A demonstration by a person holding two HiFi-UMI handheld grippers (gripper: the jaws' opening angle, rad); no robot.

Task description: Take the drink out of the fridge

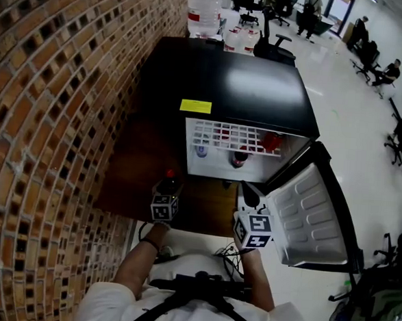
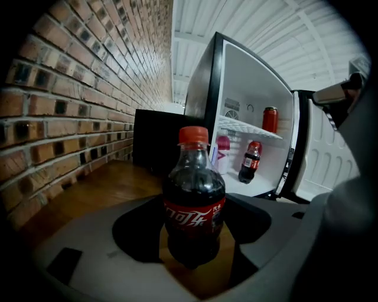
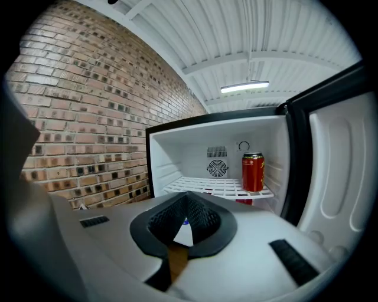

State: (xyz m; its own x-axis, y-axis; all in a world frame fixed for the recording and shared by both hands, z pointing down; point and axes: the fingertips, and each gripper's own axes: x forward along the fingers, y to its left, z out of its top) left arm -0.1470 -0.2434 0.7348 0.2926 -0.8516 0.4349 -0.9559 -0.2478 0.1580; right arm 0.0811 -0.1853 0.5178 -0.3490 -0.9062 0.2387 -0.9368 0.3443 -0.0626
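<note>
A cola bottle (image 2: pixel 194 200) with a red cap stands upright between the pads of my left gripper (image 2: pixel 192 239), which is shut on its lower body. In the head view the bottle (image 1: pixel 169 183) is over the wooden table (image 1: pixel 131 172), in front of the open black fridge (image 1: pixel 234 83). My right gripper (image 1: pixel 248 192) hovers before the fridge opening, its jaws shut with nothing between them (image 3: pixel 186 215). Inside the fridge a red can (image 3: pixel 253 171) stands on the white wire shelf (image 3: pixel 218 187). Below it sit a second cola bottle (image 2: pixel 250 161) and a white bottle with a pink cap (image 2: pixel 222 153).
The fridge door (image 1: pixel 307 212) hangs open to the right, close to my right gripper. A brick wall (image 1: pixel 46 111) runs along the left. Large water jugs (image 1: pixel 203 11) stand behind the fridge. Office chairs and seated people are far off at the upper right.
</note>
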